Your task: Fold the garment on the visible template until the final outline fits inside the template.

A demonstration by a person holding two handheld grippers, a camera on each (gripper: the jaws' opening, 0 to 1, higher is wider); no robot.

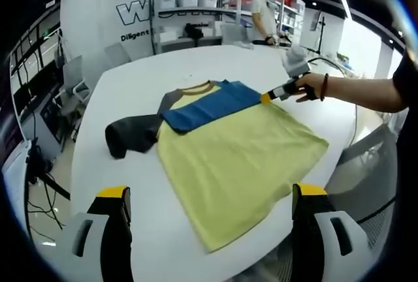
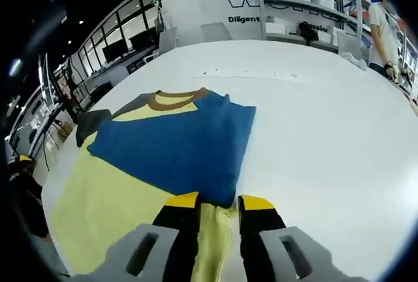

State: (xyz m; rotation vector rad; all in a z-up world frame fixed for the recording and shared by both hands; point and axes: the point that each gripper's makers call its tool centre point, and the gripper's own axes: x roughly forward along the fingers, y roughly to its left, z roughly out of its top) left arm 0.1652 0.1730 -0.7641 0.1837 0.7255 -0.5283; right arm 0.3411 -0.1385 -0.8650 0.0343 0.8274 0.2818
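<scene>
While the right gripper [image 2: 217,205] pinches the blue sleeve [image 2: 176,148] folded across the shirt [image 1: 232,164], the left gripper [image 1: 212,197] (jaws wide, holding nothing) probably takes the grey sleeve [image 1: 130,135] next.

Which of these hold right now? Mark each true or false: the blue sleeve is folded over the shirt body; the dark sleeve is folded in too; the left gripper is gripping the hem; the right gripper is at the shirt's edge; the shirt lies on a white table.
1. The blue sleeve is folded over the yellow shirt. True.
2. The dark sleeve is folded in too. False: it sticks out to the side.
3. The left gripper grips the hem. False: it is open, off the cloth.
4. The right gripper is at the shirt's edge. True.
5. The shirt lies on a white table. True.
</scene>
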